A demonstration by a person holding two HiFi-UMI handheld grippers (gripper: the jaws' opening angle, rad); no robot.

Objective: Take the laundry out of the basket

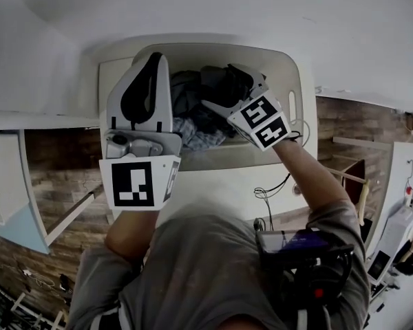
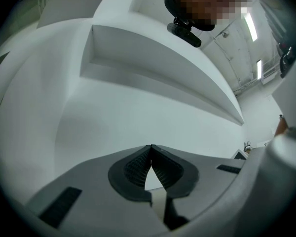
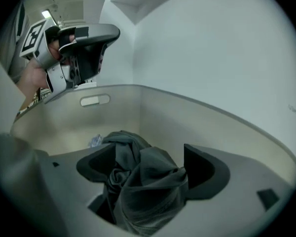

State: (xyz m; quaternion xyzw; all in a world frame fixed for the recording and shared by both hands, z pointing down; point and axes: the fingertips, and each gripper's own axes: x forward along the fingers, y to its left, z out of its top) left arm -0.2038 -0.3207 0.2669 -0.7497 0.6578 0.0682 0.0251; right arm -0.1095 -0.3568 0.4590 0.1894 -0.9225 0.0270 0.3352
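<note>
Forearm extended, right gripper tilts into basket, jaws apart around laundry.

The left gripper and the right gripper are built with smooth light grey shells. On each a cube with black and white square markers is fitted. Dark ribbed pads are seen inside the jaws. A grey shirt with loose sleeves is worn. A black device is carried at the chest, and a thin dark cable is seen under the right forearm.
</note>
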